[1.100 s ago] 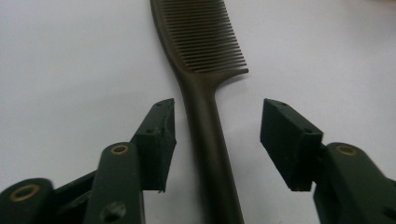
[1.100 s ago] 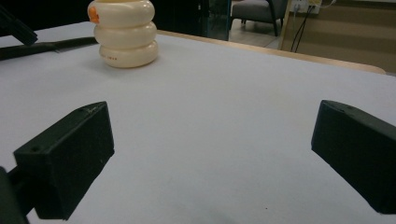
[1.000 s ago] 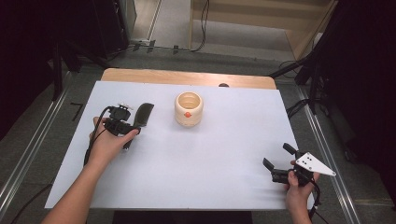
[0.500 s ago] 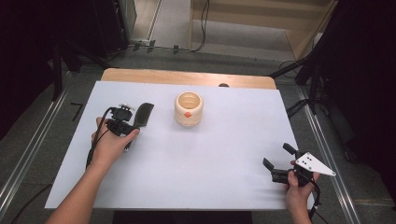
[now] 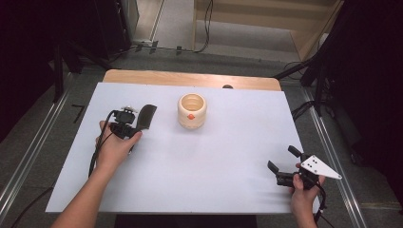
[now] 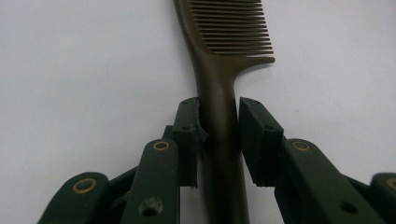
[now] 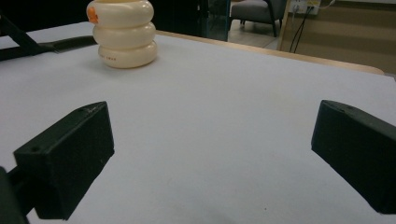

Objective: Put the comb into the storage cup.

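A dark brown comb (image 5: pixel 146 116) lies on the white table sheet (image 5: pixel 228 156) at the left, teeth end pointing away from the person. My left gripper (image 5: pixel 135 125) is shut on its handle; in the left gripper view both pads sit against the handle (image 6: pixel 218 100) just below the teeth. A cream ribbed cup (image 5: pixel 192 110) with an orange mark stands upright at the middle back, to the right of the comb. My right gripper (image 5: pixel 283 159) is open near the front right corner, with nothing between its jaws. From there the cup (image 7: pixel 123 35) shows far ahead on the left.
A wooden strip (image 5: pixel 190 78) runs along the table's far edge. Metal rails (image 5: pixel 332 156) flank both sides. Open white surface stretches between the two grippers and in front of the cup.
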Action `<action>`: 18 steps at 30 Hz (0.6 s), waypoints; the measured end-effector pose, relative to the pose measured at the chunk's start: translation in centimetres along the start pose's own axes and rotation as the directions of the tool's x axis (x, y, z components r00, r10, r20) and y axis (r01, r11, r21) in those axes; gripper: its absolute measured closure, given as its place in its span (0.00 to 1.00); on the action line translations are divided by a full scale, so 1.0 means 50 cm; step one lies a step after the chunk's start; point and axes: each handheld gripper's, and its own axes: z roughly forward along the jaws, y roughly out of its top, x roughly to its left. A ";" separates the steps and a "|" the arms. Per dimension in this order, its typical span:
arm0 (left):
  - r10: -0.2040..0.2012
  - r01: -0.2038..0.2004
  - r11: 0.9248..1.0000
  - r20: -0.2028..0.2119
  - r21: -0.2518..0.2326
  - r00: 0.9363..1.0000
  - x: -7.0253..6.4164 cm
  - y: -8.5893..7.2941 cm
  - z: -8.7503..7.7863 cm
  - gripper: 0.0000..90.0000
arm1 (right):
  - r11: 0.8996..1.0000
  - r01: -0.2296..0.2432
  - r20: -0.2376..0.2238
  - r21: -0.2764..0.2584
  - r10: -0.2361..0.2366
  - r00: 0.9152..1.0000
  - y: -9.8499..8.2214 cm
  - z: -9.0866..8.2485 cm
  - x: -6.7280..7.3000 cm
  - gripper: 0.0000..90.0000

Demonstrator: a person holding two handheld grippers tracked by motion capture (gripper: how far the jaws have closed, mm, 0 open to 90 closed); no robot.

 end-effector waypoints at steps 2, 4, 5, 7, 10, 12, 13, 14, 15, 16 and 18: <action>-0.010 0.010 1.000 0.002 -0.001 1.000 0.002 0.000 0.000 0.80 | 1.000 0.002 0.000 0.001 -0.002 1.000 0.000 0.000 0.000 0.00; -0.016 0.016 1.000 0.003 -0.003 1.000 0.002 -0.001 0.000 0.80 | 1.000 0.002 0.002 0.002 -0.002 1.000 0.000 0.001 0.000 0.00; -0.017 0.017 1.000 0.001 -0.005 1.000 0.002 -0.001 0.000 0.80 | 1.000 0.002 0.002 0.002 -0.002 1.000 0.000 0.001 0.000 0.00; -0.018 0.018 1.000 -0.008 -0.015 1.000 -0.002 -0.005 0.000 0.80 | 1.000 0.001 0.004 0.003 -0.001 1.000 0.000 0.001 0.000 0.00; -0.013 0.013 1.000 -0.016 -0.027 1.000 -0.004 -0.009 0.000 0.81 | 1.000 -0.011 0.003 -0.001 0.011 1.000 0.000 0.000 -0.002 0.00; -0.024 0.024 0.999 -0.004 -0.040 1.000 0.000 -0.012 0.000 0.81 | 1.000 -0.012 0.004 0.000 0.012 1.000 0.000 -0.001 -0.002 0.00; -0.027 0.028 0.998 0.007 -0.051 1.000 0.003 -0.015 -0.001 0.81 | 1.000 -0.012 0.005 0.001 0.012 1.000 0.000 -0.001 -0.001 0.00; -0.029 0.029 0.998 0.010 -0.052 1.000 0.004 -0.015 -0.001 0.81 | 1.000 -0.011 0.005 0.001 0.011 1.000 0.000 0.000 -0.001 0.00; -0.029 0.029 0.998 0.010 -0.052 1.000 0.004 -0.015 -0.001 0.81 | 1.000 -0.010 0.005 0.003 0.010 1.000 0.000 0.000 -0.001 0.00; -0.031 0.032 0.998 0.016 -0.054 0.999 0.005 -0.016 -0.002 0.81 | 1.000 -0.010 0.005 0.003 0.010 1.000 0.000 0.000 -0.001 0.00; -0.044 0.046 0.997 0.041 -0.057 0.998 0.011 -0.018 -0.004 0.81 | 1.000 -0.010 0.005 0.003 0.010 1.000 0.000 0.000 -0.001 0.00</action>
